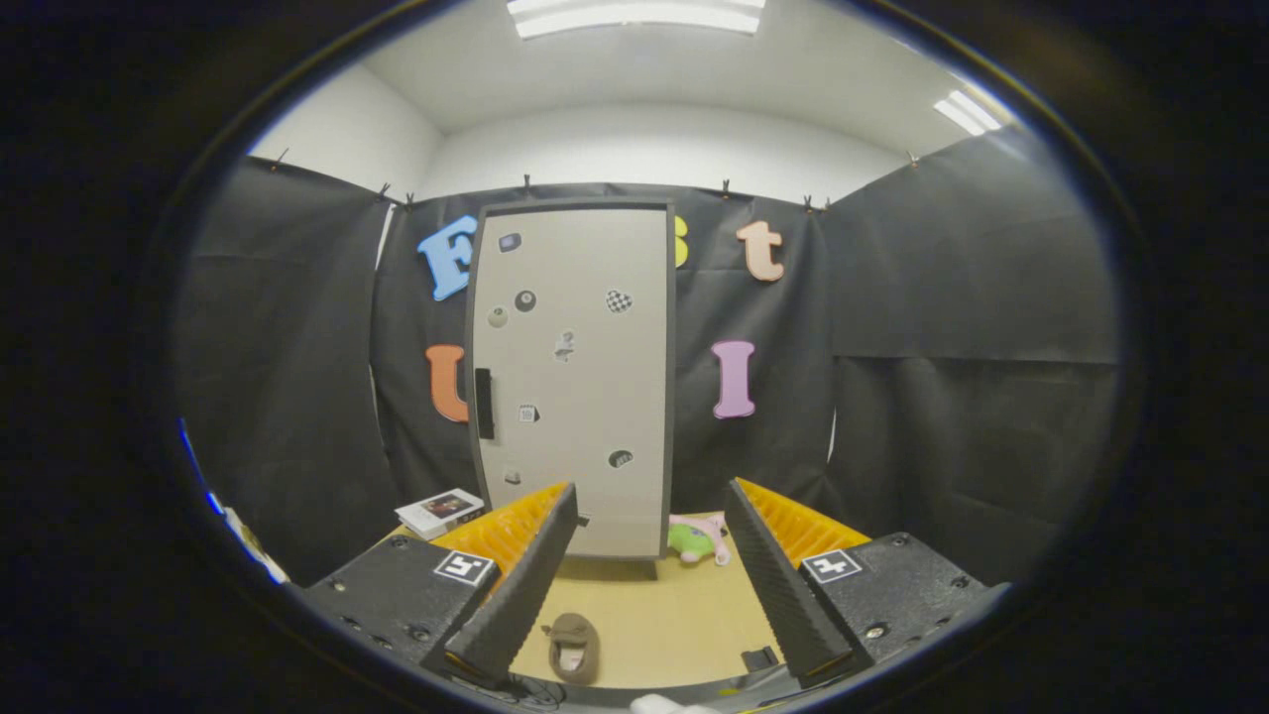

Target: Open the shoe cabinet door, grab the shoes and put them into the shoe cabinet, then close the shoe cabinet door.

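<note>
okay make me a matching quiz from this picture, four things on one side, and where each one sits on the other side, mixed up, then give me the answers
Things:
1. shoe
2. cabinet with its door shut
3. soft toy
4. book

Places:
A. standing upright at the back of the table, beyond the fingers
B. lying on the table between the open fingers of the gripper, near the left one
C. on the table at the cabinet's lower right, ahead of the right finger
D. on the table's corner at the cabinet's lower left, beyond the left finger

Pairs: 1-B, 2-A, 3-C, 4-D
</note>
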`<state>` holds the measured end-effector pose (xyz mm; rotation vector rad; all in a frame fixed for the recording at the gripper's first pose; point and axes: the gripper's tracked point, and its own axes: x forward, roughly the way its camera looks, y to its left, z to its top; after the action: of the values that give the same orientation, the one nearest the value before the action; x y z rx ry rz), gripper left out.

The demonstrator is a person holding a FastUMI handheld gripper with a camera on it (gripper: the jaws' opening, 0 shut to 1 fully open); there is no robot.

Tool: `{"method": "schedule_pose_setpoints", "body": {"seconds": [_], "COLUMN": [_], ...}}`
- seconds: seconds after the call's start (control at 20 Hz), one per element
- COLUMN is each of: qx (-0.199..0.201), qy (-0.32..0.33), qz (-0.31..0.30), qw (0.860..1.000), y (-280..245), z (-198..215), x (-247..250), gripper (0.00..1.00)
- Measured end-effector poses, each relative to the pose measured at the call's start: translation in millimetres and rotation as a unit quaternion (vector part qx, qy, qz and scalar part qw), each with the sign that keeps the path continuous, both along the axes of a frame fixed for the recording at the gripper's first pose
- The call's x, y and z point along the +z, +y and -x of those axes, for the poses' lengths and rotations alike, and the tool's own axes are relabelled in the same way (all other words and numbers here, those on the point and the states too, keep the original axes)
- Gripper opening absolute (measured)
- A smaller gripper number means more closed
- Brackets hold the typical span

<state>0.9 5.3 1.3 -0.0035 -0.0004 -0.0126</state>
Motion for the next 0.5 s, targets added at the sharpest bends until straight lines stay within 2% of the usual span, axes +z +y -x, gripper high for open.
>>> {"method": "schedule_pose_setpoints", "body": {"seconds": [0.3,0.5], "qx": [-0.008,-0.015], "qy": [0.008,0.022], "qz": [0.000,-0.010], "qw": [1.000,1.000], "y": [5.8,23.0], "z": [-5.1,-22.6], "x": [-6.3,-14.4], "gripper": [0.98,0.98]}}
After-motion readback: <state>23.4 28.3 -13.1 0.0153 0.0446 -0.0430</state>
